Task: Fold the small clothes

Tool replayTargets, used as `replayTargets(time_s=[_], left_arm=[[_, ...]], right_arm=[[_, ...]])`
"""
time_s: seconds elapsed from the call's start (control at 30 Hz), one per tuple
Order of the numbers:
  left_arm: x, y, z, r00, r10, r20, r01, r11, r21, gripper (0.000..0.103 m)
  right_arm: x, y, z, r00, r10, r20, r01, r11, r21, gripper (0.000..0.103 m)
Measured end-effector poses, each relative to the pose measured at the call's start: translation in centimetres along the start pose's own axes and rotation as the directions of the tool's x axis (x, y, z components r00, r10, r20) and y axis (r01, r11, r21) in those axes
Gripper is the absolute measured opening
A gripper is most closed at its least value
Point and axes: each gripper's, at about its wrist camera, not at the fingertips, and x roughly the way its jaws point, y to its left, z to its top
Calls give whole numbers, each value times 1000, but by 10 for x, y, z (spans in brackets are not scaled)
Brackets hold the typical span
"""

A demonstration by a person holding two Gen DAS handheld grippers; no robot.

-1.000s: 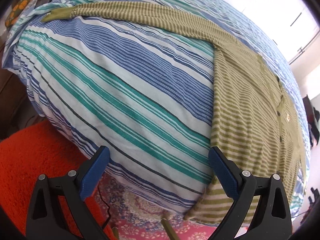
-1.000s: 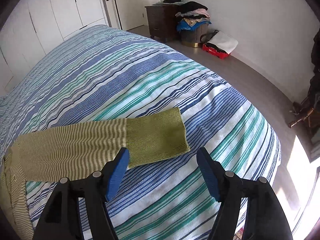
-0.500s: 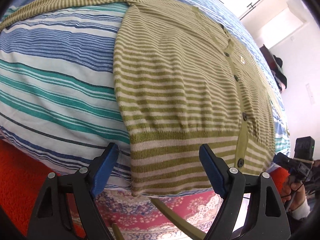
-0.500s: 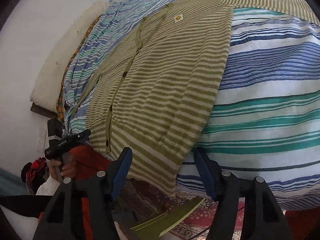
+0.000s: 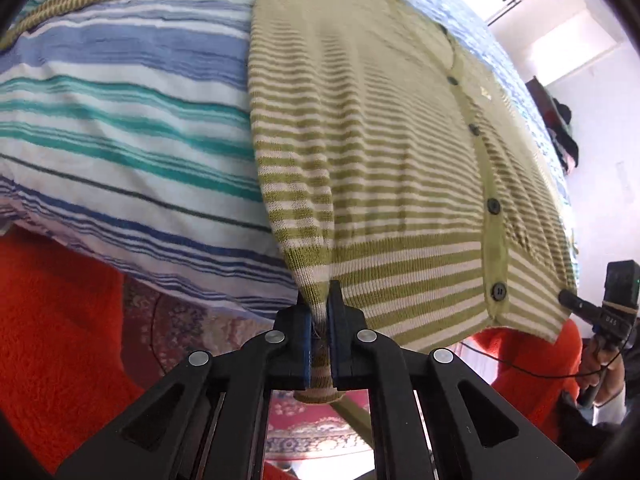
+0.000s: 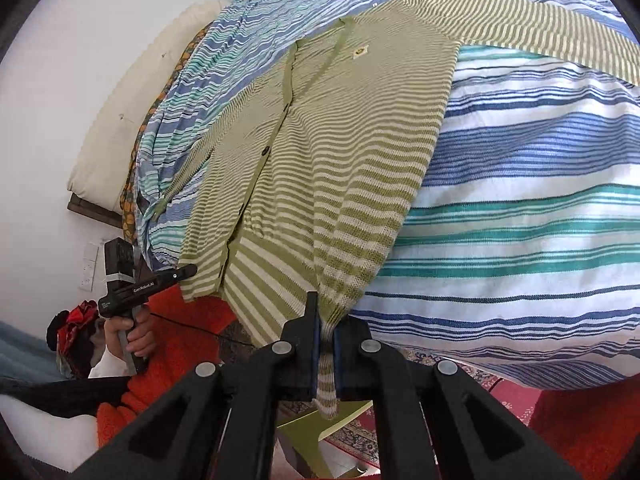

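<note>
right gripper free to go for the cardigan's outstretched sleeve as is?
Probably not. The right gripper is shut on the cardigan hem corner, so it must let go first. The sleeve itself lies uncovered on the bedspread.

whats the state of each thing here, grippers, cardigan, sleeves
left gripper: shut on the cardigan's hem corner
right gripper: shut on the opposite hem corner
cardigan: buttoned, spread face up on the bed, hem over the edge
sleeve: stretched out sideways, unfolded
</note>
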Motion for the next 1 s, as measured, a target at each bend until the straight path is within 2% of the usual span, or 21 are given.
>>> replayTargets(time_s=[0.1,0.13,0.2,0.27,0.3,0.33,0.4,0.43,0.5,0.53,0.6,0.67,0.73,0.8,0.9,0.93,1.0], left_arm=[[12,10,6,999,22,-49,-24,999,-41,5],[14,10,7,998,38,-55,-40,998,-38,5],[21,9,7,994,87,-64,-88,996,-17,7],[22,5,8,991,116,-61,-116,993,-7,18],[19,5,8,991,125,-55,-126,992,-10,27],[15,6,7,990,136,-46,-137,990,-19,42],[0,11,3,986,165,-7,-165,985,-54,59],[-11,13,0,984,177,24,-174,982,-77,60],[-35,19,-3,975,194,107,-180,975,-127,60],[-47,20,-5,964,214,159,-191,970,-150,60],[-66,13,-10,932,259,253,-226,962,-152,65],[-72,-5,-7,908,272,320,-255,962,-93,68],[-68,-27,2,901,251,354,-272,962,9,74],[-56,-51,7,910,223,350,-277,955,110,75],[-32,-86,8,927,172,332,-258,937,235,75],[-22,-94,7,932,169,320,-262,925,275,75],[-2,-103,-1,941,198,275,-289,891,349,75]], right_arm=[[43,-16,-17,991,-90,-103,93,995,24,5],[53,-22,-20,989,-92,-118,98,994,52,5],[56,-28,-16,991,-93,-95,102,990,95,5],[55,-26,-12,989,-122,-83,128,989,76,6],[57,-23,-11,986,-142,-87,148,987,57,6],[57,-19,-11,982,-164,-92,168,985,39,14],[57,-16,-12,968,-225,-111,228,974,17,39],[53,-16,-13,960,-255,-114,258,966,12,70],[35,-15,-16,953,-297,-67,298,955,10,73],[23,-14,-16,945,-326,-32,326,945,12,73],[-4,-6,-16,910,-410,68,411,912,2,73],[-25,9,-13,878,-444,178,456,889,-36,73],[-36,28,-4,877,-395,273,427,901,-69,73],[-32,45,6,894,-307,325,355,929,-99,73],[-1,65,18,918,-210,335,276,947,-165,73],[13,66,19,923,-202,328,272,945,-183,73],[47,60,19,934,-240,266,297,934,-200,73]])
